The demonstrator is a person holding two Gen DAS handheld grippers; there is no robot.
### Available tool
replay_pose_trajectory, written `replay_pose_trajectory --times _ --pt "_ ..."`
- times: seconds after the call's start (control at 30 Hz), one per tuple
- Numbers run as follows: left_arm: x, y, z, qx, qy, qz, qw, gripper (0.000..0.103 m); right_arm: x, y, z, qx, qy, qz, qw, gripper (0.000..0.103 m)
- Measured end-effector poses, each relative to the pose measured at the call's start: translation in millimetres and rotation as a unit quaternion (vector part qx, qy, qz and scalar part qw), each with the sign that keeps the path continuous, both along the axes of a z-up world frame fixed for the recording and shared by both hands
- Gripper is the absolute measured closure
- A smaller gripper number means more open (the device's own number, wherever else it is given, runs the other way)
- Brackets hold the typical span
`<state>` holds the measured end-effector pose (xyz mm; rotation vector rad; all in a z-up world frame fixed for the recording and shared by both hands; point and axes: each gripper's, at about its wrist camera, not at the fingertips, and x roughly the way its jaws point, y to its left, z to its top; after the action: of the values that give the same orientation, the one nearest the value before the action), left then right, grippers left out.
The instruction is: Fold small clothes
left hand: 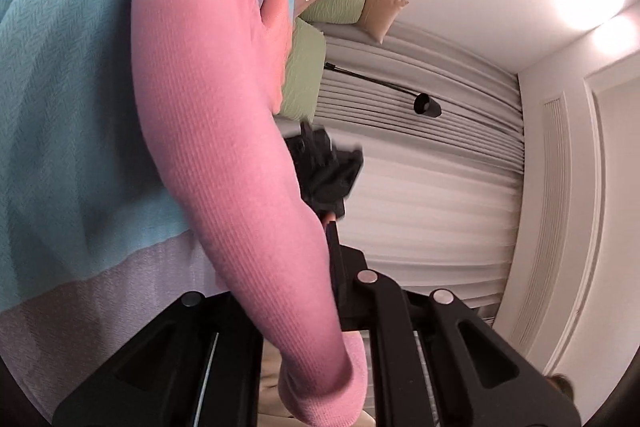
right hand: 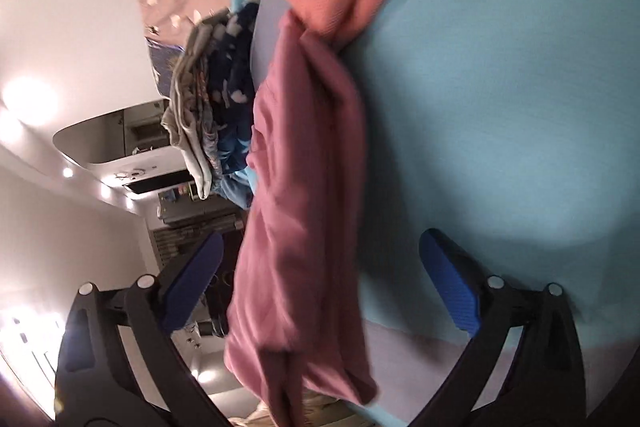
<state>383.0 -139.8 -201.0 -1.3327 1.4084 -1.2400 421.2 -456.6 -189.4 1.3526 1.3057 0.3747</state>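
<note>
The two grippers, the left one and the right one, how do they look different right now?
The left gripper is shut, pinching the pink garment; the right gripper is wide open, pressing on nothing. On the right gripper the blue pads show plainly; on the left gripper the pink cloth hides them. The pink garment hangs loose between the right gripper's fingers. Both grippers have black frames and face the light blue bedspread.

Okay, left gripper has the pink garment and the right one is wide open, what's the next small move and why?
Probably close the right gripper on the hanging pink garment. Its blue pads stand wide apart with the cloth between them, untouched, while the left gripper is shut on the same garment. A second grip would let it be spread for folding.
</note>
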Motion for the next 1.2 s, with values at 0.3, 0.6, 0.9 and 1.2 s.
replay_pose_trajectory --times 0.3,0.6,0.9,1.2 --pt "-7 8 -6 -0.002 0.004 -0.002 1.0 0.094 55 22 -9 0.045 0.039 -0.023 0.998 0.014" --pt "-9 1 20 0.098 -0.108 -0.02 0.9891 0.094 33 12 2 -0.007 -0.039 -0.038 0.998 0.081" --pt "-15 8 85 0.094 -0.207 -0.01 0.9737 0.094 45 29 107 -0.067 -0.167 0.012 0.984 0.083" --pt "11 -15 164 0.069 -0.292 -0.008 0.9538 0.094 67 2 212 -0.124 -0.232 0.029 0.964 0.083"
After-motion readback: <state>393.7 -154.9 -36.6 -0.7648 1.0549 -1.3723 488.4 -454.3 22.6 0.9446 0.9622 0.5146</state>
